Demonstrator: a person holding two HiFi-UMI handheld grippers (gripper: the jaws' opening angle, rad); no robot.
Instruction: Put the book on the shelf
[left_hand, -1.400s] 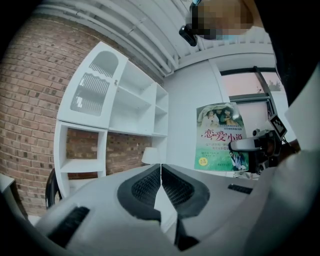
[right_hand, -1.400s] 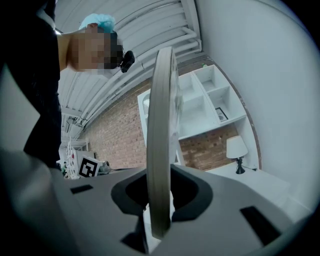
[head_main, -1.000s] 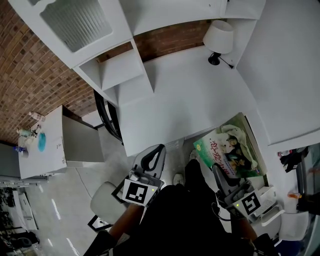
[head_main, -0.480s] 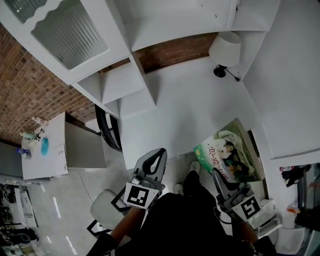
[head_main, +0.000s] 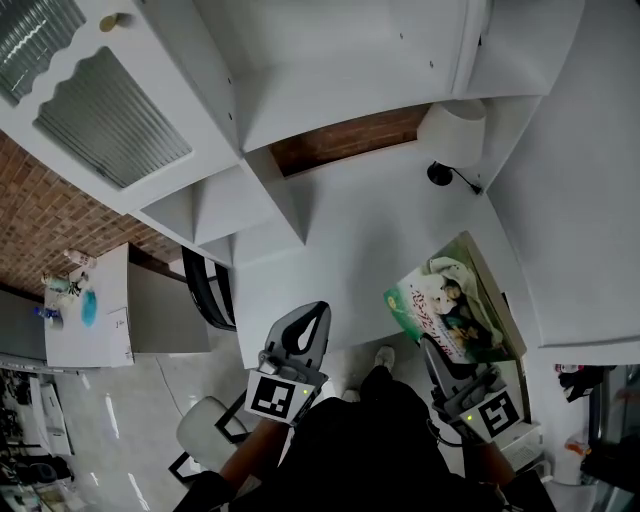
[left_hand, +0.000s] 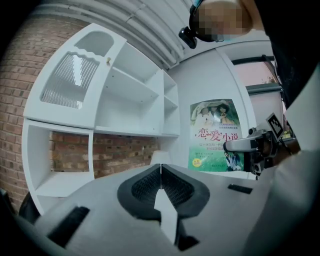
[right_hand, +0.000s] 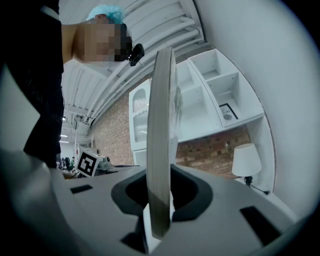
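1 second on, right gripper (head_main: 432, 350) fingers clamp the book (head_main: 450, 300) nearer the shelf (head_main: 330, 100), left gripper (head_main: 318, 310) fingers closed empty

Mock home study, staged inside a large industrial hall. Home signs: white shelf unit (head_main: 300, 60) with ribbed-glass door (head_main: 110, 115) at 11 o'clock, brick wall (head_main: 340, 140) at 12, white desk (head_main: 370, 240), table lamp (head_main: 452, 132) at 1, black chair (head_main: 205, 300). Hall signs: ribbed metal roof (right_hand: 165, 25) overhead, polished floor (head_main: 110, 400) at 8 o'clock
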